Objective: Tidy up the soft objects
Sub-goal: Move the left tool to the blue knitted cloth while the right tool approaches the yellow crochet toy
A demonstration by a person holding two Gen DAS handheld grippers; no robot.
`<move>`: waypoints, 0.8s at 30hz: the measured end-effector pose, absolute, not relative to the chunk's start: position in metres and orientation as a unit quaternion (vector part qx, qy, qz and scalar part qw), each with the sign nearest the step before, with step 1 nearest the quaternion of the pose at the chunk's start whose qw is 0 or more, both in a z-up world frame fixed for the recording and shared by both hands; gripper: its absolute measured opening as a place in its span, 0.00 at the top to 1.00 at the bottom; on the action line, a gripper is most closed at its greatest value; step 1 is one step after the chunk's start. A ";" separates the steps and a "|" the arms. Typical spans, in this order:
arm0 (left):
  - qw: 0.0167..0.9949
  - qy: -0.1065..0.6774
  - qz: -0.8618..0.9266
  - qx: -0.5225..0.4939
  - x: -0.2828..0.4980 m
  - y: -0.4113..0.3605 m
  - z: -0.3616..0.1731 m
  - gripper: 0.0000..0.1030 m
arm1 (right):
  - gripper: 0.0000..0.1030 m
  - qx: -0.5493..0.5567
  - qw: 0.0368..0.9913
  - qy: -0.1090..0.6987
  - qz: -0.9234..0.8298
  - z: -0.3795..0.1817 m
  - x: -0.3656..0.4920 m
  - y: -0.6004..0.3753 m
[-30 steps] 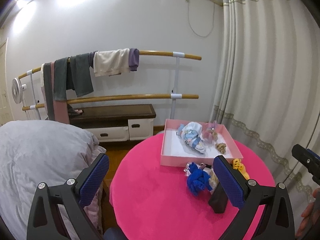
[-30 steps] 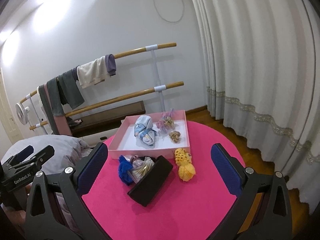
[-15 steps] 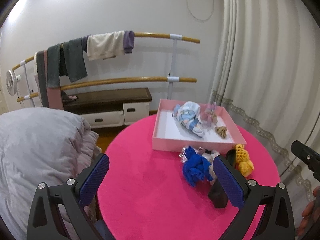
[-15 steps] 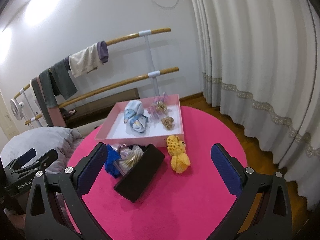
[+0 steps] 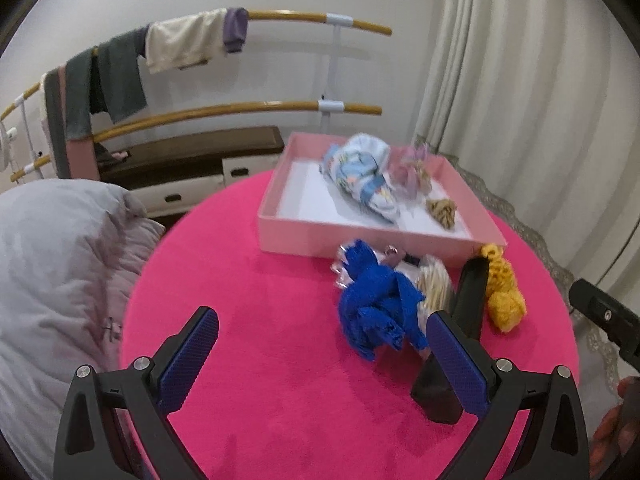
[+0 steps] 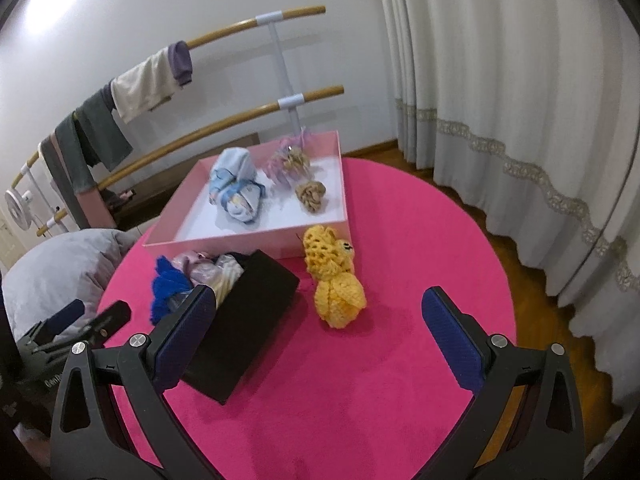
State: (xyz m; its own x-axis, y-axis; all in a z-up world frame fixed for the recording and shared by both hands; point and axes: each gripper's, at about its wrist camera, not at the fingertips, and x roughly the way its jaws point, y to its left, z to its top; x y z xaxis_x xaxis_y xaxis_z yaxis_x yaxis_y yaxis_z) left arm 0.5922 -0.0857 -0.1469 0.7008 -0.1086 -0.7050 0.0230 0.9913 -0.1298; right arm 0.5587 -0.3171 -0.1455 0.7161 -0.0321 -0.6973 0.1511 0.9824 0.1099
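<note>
A blue knitted piece (image 5: pixel 380 304) (image 6: pixel 166 286) spills from a tipped black box (image 5: pixel 466 304) (image 6: pixel 244 316) together with crinkly bags. Right of the box lies a yellow crochet toy (image 5: pixel 502 294) (image 6: pixel 334 276). Behind them a pink tray (image 5: pixel 320 236) (image 6: pixel 248 240) holds a light-blue cloth bundle (image 5: pixel 362 176) (image 6: pixel 236 192), a pink wrapped item (image 6: pixel 288 162) and a tan knot (image 5: pixel 442 210) (image 6: pixel 310 196). My left gripper (image 5: pixel 324 354) is open in front of the blue piece. My right gripper (image 6: pixel 320 332) is open just short of the yellow toy.
The round table (image 6: pixel 380 380) is covered in bright pink cloth. A grey duvet (image 5: pixel 52 272) lies left of it. Wooden barre rails with hanging clothes (image 5: pixel 180 44) stand behind; white curtains (image 6: pixel 500 80) hang on the right.
Both grippers have dropped and come closer to the table; the objects appear larger and lower in each view. Nothing has been grasped.
</note>
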 end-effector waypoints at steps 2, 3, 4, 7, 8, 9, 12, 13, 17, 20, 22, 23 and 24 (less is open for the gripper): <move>0.916 0.394 -0.041 -0.056 0.604 -0.089 -0.159 0.00 | 0.00 0.081 0.920 0.379 -0.051 -0.151 0.564 -0.319; 0.915 0.398 -0.042 -0.056 0.611 -0.089 -0.163 0.00 | 0.00 0.081 0.919 0.382 -0.052 -0.153 0.566 -0.321; 0.913 0.402 -0.042 -0.056 0.618 -0.090 -0.168 0.00 | 0.00 0.082 0.918 0.385 -0.053 -0.156 0.570 -0.323; 0.909 0.410 -0.040 -0.058 0.635 -0.090 -0.181 0.00 | 0.00 0.085 0.914 0.394 -0.055 -0.166 0.579 -0.327; 0.909 0.411 -0.039 -0.060 0.642 -0.089 -0.186 0.00 | 0.00 0.085 0.912 0.397 -0.055 -0.169 0.582 -0.328; 0.908 0.413 -0.036 -0.063 0.647 -0.088 -0.191 0.00 | 0.00 0.085 0.910 0.401 -0.055 -0.172 0.585 -0.329; 0.905 0.419 -0.021 -0.070 0.660 -0.080 -0.201 0.01 | 0.00 0.085 0.905 0.414 -0.054 -0.184 0.595 -0.330; 0.905 0.419 -0.018 -0.073 0.664 -0.077 -0.204 0.01 | 0.00 0.084 0.903 0.418 -0.053 -0.187 0.598 -0.329; 0.911 0.407 -0.003 -0.069 0.672 -0.071 -0.209 0.01 | 0.00 0.078 0.897 0.431 -0.049 -0.198 0.609 -0.328; 0.913 0.404 -0.007 -0.061 0.674 -0.074 -0.211 0.00 | 0.00 0.070 0.895 0.438 -0.052 -0.205 0.619 -0.327; 0.912 0.406 -0.020 -0.052 0.679 -0.081 -0.214 0.00 | 0.01 0.067 0.893 0.441 -0.060 -0.209 0.623 -0.328; 0.913 0.405 -0.025 -0.050 0.679 -0.083 -0.215 0.00 | 0.02 0.070 0.893 0.441 -0.062 -0.211 0.624 -0.330; 0.912 0.405 -0.030 -0.052 0.680 -0.084 -0.216 0.00 | 0.07 0.075 0.892 0.441 -0.064 -0.213 0.625 -0.333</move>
